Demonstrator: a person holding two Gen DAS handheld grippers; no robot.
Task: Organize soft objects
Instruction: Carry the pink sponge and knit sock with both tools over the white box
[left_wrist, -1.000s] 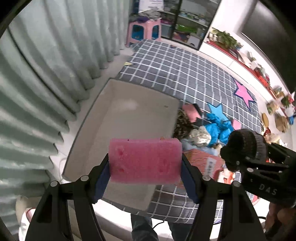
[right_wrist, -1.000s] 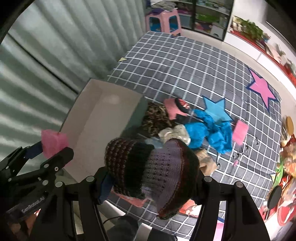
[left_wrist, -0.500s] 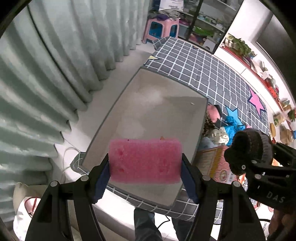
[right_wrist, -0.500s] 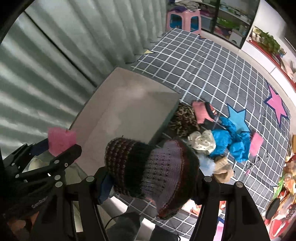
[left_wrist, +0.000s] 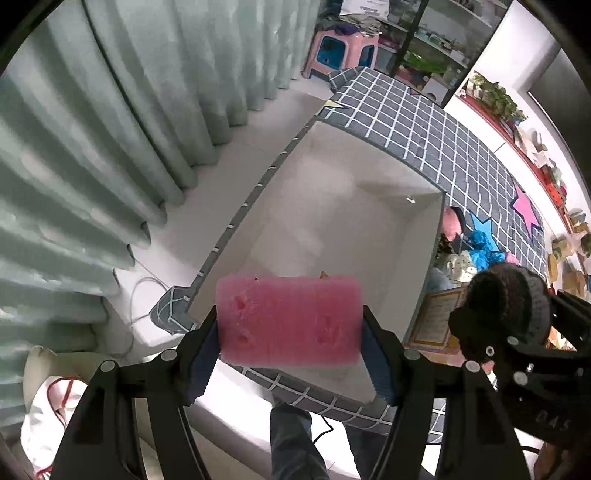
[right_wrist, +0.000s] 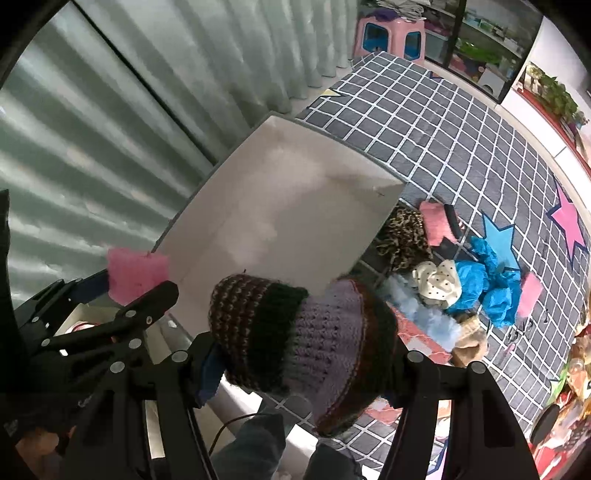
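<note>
Dropping risk: the left tongs (left_wrist: 290, 332) grip a pink rectangular foam sponge (left_wrist: 289, 320) by its ends over the near rim of the open white fabric-sided storage box (left_wrist: 369, 206); let go now, I judge it could bounce off the 6 o'clock edge onto the floor.
Hat risk: the right tongs (right_wrist: 306, 354) pinch a striped purple-and-black knitted hat (right_wrist: 303, 336), its brim drooping below the jaws; a loose fold might snag the box wall or slip out.
Collision risk: both tongs crowd the same 6 o'clock corner, so they could knock together.
Box: nothing visible inside; it sits on the grey checked blanket (right_wrist: 443, 122).
Remaining pile: at 3 o'clock beside the box, a leopard-print cloth (right_wrist: 404, 236), a blue crumpled fabric (right_wrist: 487, 280) and a cream dotted bow (right_wrist: 437, 280).
Obstructions: pale green curtains (left_wrist: 110, 129) hang at 9 o'clock, well apart.
</note>
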